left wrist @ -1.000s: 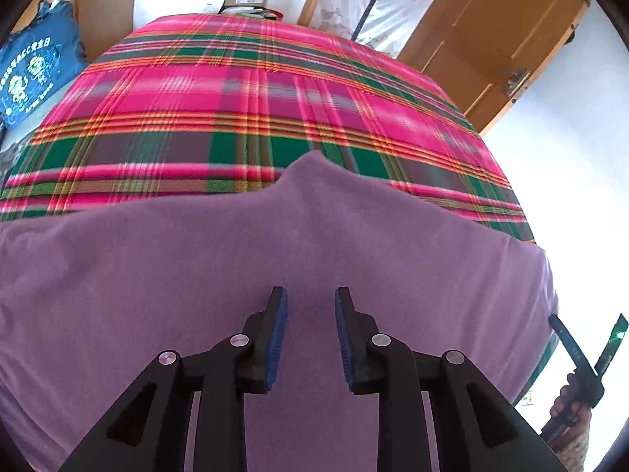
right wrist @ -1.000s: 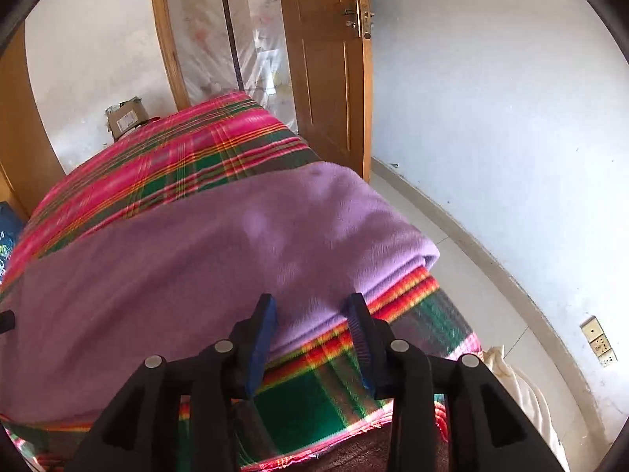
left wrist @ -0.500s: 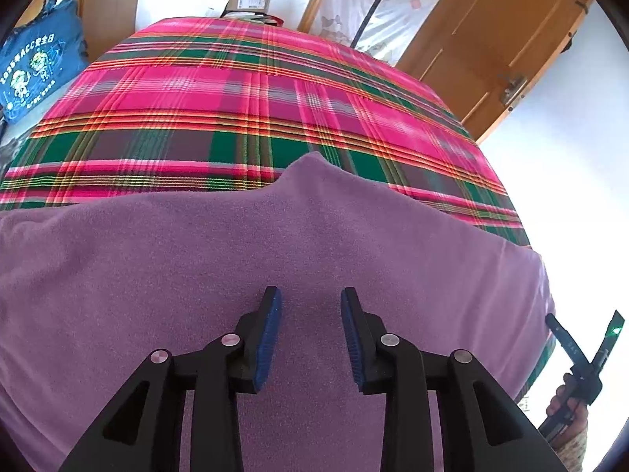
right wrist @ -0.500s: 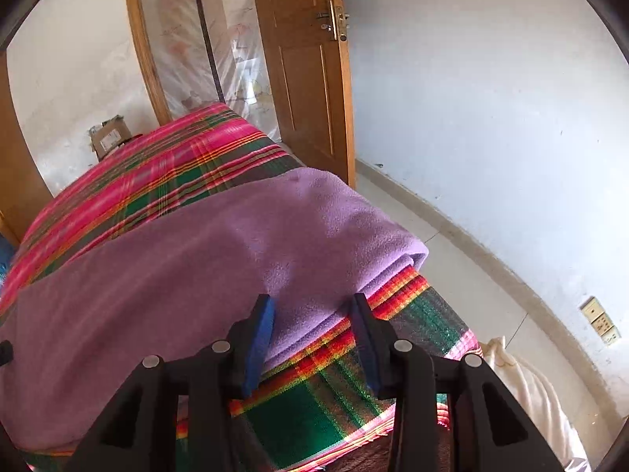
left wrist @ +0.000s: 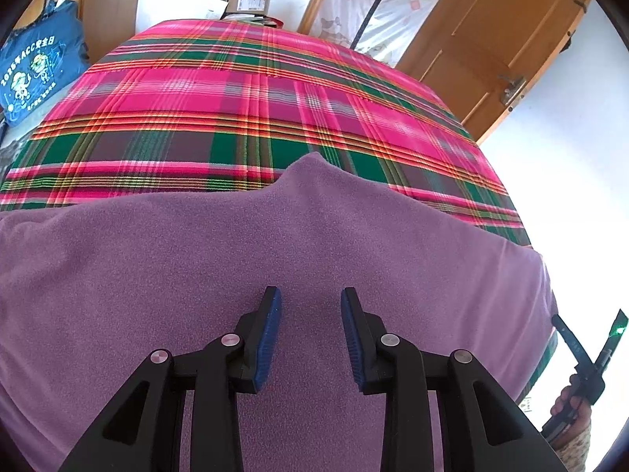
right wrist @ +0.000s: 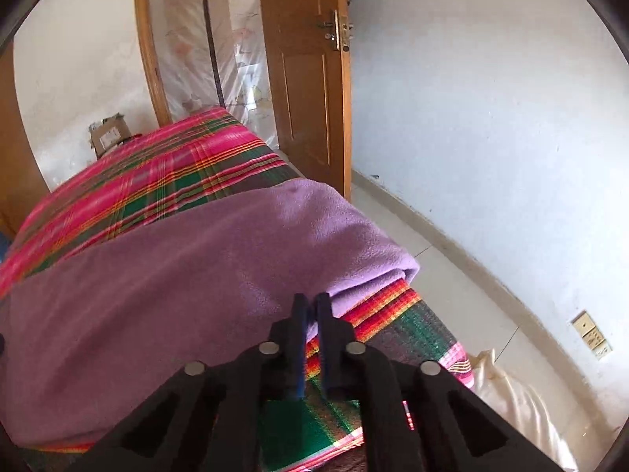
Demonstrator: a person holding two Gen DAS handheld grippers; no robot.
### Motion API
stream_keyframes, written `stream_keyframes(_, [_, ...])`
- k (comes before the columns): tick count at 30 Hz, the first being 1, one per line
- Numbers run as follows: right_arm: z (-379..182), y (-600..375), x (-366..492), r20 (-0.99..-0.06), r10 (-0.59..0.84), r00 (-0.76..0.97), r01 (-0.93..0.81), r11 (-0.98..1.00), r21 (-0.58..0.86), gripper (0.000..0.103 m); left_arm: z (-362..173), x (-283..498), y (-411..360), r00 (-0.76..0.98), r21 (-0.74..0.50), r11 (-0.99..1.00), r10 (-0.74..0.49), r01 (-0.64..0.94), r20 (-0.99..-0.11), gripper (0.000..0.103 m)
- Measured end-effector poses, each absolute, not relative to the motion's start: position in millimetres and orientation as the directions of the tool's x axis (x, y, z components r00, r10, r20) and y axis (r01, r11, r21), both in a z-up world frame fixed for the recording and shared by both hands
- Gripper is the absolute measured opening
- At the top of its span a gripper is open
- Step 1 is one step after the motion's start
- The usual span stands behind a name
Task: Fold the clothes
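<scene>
A purple fleece garment (left wrist: 243,259) lies spread across the near part of a bed with a pink and green plaid cover (left wrist: 243,106). My left gripper (left wrist: 310,303) is open and hovers just above the middle of the fleece, holding nothing. In the right wrist view the fleece (right wrist: 188,275) shows a folded corner at the bed's right side. My right gripper (right wrist: 311,303) is shut on the fleece's near edge close to that corner. The right gripper also shows at the far right of the left wrist view (left wrist: 589,338).
A wooden door (right wrist: 310,78) and a plastic-covered doorway stand past the bed's far end. A cardboard box (left wrist: 249,0) sits behind the bed. A blue printed bag (left wrist: 35,74) lies at the left. A cream cloth (right wrist: 507,401) lies on the tiled floor at the right.
My right gripper has closed from open onto the fleece's near edge. My left gripper has opened slightly wider and stayed over the fleece's middle.
</scene>
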State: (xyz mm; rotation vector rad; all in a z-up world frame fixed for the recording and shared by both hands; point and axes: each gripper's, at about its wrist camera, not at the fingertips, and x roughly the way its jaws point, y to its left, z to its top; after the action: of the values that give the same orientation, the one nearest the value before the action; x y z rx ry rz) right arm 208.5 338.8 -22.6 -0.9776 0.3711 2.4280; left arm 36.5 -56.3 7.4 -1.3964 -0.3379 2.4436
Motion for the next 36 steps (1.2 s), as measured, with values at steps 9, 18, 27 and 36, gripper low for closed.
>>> stream_keyframes(9, [-12,341,219,-0.695,0.375,-0.613,-0.574,-0.816,0.066,0.002,6,35,-56,-0.474,-0.355,-0.923,0.381,-0.147,-0.794,0.033])
stream_keyframes(18, [-24,348,215,-0.723,0.375,-0.581,-0.586,-0.809,0.051,0.003,5,36,-59,-0.477,-0.371,-0.915,0.400,-0.160,-0.782,0.033])
stream_keyframes(27, [-8,344,221,-0.690,0.405,-0.600,-0.604,-0.795,0.059,0.006,2,31,-64,-0.468,-0.412,-0.899,0.431,-0.149,-0.772,0.033])
stream_keyframes(36, [-6,268,174,-0.691,0.085,-0.718,-0.240,-0.962,0.131,0.012,3,34,-65,-0.483,-0.411,-0.899,0.430,-0.151,-0.762,0.033])
